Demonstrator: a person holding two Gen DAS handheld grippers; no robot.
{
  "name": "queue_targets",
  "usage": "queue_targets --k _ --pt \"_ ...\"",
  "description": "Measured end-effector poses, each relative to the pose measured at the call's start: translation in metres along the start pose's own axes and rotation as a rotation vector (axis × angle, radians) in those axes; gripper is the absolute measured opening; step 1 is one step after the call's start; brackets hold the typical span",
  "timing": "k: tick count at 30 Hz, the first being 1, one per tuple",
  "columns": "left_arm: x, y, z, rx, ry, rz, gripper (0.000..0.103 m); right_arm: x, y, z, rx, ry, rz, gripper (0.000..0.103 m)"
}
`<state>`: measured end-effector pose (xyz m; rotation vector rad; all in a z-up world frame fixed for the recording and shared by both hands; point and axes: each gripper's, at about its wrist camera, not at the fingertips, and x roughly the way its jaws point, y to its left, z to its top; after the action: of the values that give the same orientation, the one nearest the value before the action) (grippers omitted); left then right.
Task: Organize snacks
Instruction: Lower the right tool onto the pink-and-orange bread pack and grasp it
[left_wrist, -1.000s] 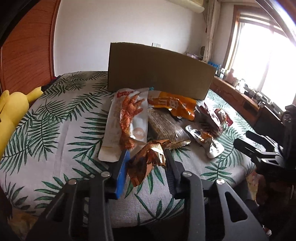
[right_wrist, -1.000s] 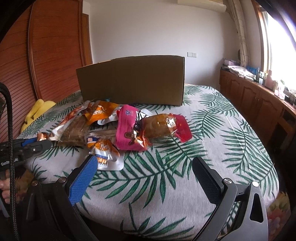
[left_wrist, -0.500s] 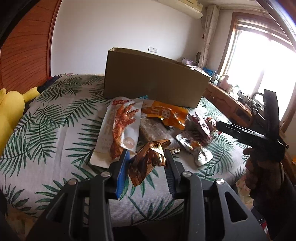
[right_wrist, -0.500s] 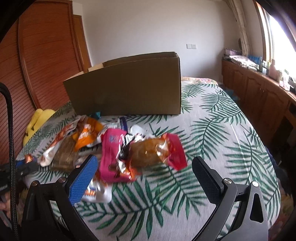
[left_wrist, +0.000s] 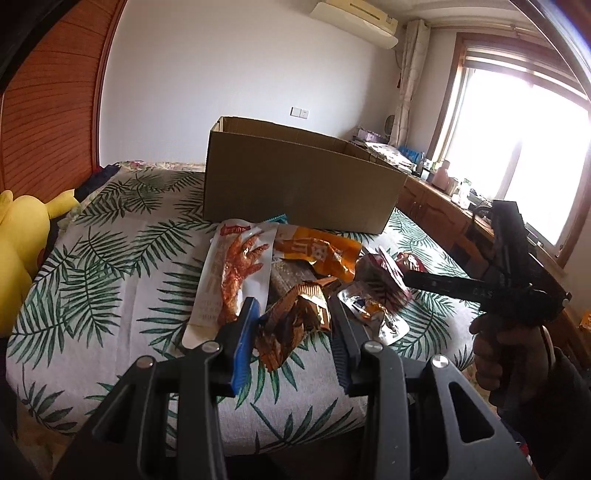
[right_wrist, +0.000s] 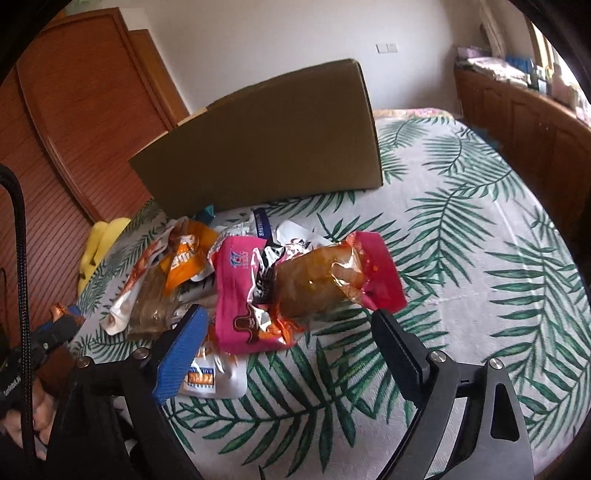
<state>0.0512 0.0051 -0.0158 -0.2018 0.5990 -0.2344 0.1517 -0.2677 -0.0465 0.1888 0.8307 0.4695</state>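
Presently the left gripper (left_wrist: 293, 328) is clamped on a crumpled copper-gold foil snack packet (left_wrist: 293, 325); both pads press its sides and the packet fills the gap, its lower end hanging below the fingertips.

Beyond the left fingers, on the palm-leaf tablecloth (left_wrist: 110, 280):
- White chicken-feet pouch (left_wrist: 236, 277), just past the blue-padded finger, long axis running away from it.
- Brown clear-wrapped bar (left_wrist: 291, 273), straight ahead of the held packet, partly hidden behind it.
- Orange packet (left_wrist: 317, 251) beyond the bar, overlapping its far end.
- Silver-edged sachet (left_wrist: 373, 317), just outside the dark-padded finger.
- Open cardboard box (left_wrist: 299, 184) behind the pile; the nearest pouches reach almost to its front wall. Inside not visible.
- Yellow plush toy (left_wrist: 18, 240) far off the blue-pad side, at the table edge.

Right gripper (right_wrist: 288, 336): jaws spread wide, nothing between them. Ahead of the gap, a pink packet (right_wrist: 240, 295) with an amber clear-wrapped snack with red ends (right_wrist: 332, 280) lying across it. The blue-padded fingertip overlaps a white sachet with orange label (right_wrist: 210, 376); contact cannot be told. Bare cloth lies ahead of the dark-padded finger. The same box stands beyond the pile in this view, its side wall blocking any look inside.

In the left wrist view the right gripper's black body shows off the dark-pad side, its tips over the pile's edge.
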Motion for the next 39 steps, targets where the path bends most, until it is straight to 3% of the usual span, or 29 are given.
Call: queue_targets --k 4,9,17,22,27,31,39 --pt "-0.001 0.000 0.001 -0.001 -0.005 0.003 0.036 0.008 -0.013 0.012 0.064 0.023 0.038 0.089" --pt "0.000 0.002 0.001 -0.008 -0.001 0.004 0.036 0.010 -0.013 0.028 0.047 0.024 0.011 0.088" --pt "-0.001 -0.002 0.002 0.008 -0.002 0.004 0.036 0.020 -0.005 0.036 -0.019 0.048 -0.065 0.068" --pt "0.000 -0.001 0.002 0.008 0.000 0.006 0.036 0.023 -0.003 0.029 -0.071 0.074 -0.117 0.067" --pt "0.004 -0.003 0.004 0.013 0.005 0.006 0.036 0.026 -0.004 0.027 -0.090 0.101 -0.114 0.067" --pt "0.005 -0.004 0.008 0.023 -0.001 0.007 0.036 0.027 -0.005 0.030 -0.105 0.109 -0.115 0.043" --pt "0.010 -0.009 0.036 0.053 -0.036 -0.003 0.036 0.010 -0.003 0.034 -0.136 0.074 -0.121 0.041"
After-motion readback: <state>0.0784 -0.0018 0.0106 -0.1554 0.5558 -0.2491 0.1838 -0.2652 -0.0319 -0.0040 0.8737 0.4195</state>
